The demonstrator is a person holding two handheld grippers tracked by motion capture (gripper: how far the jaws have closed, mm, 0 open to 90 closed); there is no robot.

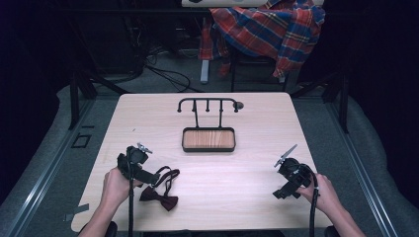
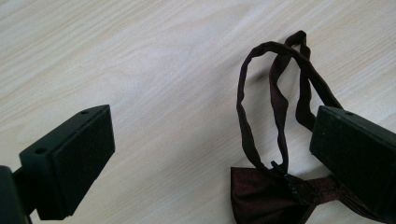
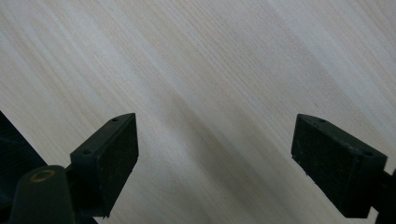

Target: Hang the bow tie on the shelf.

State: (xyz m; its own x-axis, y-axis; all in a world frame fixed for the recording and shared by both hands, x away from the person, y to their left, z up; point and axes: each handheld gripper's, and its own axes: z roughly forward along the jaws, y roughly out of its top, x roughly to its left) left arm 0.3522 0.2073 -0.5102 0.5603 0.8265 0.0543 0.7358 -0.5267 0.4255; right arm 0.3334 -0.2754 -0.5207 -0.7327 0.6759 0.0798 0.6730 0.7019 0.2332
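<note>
Cataloguing the scene from the high view, we list first a pale wooden tabletop, and on it, near the front left, a dark red bow tie with its thin neck strap looped out behind it toward the middle of the tabletop. We hold the left gripper just above and beside that bow tie; in the left gripper view its jaws stand wide apart with nothing clamped, the left one over bare wood, the right one over the strap and the right part of the bow tie, whose knot sits near the lower edge. We cannot tell whether the right jaw touches the fabric. We hold the right gripper near the front right of the tabletop, well apart from the bow tie; in the right gripper view its jaws are likewise spread wide over bare wood grain, holding nothing. Further back, at the centre of the tabletop, we note a black stand with a curved top bar and short hooks, rising from the rear of a wood-lined tray. Beyond the tabletop, a red, blue and white plaid cloth hangs over a piece of furniture, and dark cables lie on the grey floor.
</note>
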